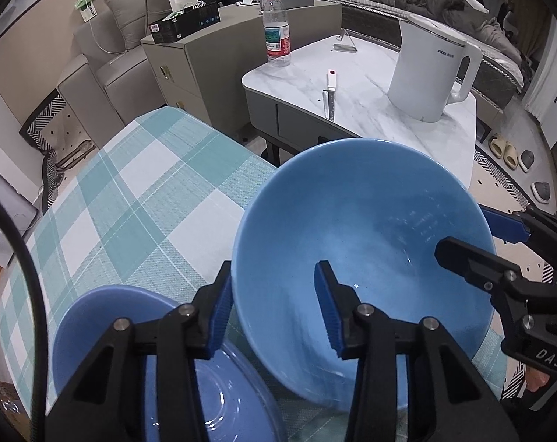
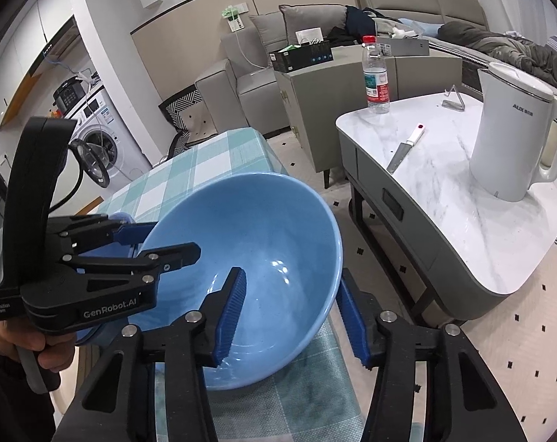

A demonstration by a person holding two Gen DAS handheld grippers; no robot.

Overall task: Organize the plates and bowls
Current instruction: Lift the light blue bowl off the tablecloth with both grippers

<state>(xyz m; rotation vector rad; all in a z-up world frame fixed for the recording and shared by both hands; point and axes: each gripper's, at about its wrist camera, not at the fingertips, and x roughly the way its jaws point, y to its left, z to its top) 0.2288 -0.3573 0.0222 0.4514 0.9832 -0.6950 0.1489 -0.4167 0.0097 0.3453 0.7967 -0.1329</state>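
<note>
A large light blue bowl (image 1: 370,221) hangs tilted over the edge of the table with the teal checked cloth (image 1: 149,191). My left gripper (image 1: 274,276) is shut on its near rim, one pad outside and one inside. My right gripper (image 2: 293,276) straddles the opposite rim of the same bowl (image 2: 271,228), inner pad standing off the wall, so it is open. Each gripper also shows in the other's view, the right gripper (image 1: 466,234) at the far rim and the left gripper (image 2: 168,239) beside a hand (image 2: 53,353). A darker blue bowl (image 1: 105,316) sits on the cloth below the left gripper.
A marble-topped coffee table (image 1: 370,84) stands just beyond, carrying a white kettle (image 1: 433,70), a water bottle (image 1: 276,29) and a knife (image 1: 330,95). A washing machine (image 2: 101,140) is at the left. A sofa and a cabinet are behind. Slippers (image 1: 503,149) lie on the floor.
</note>
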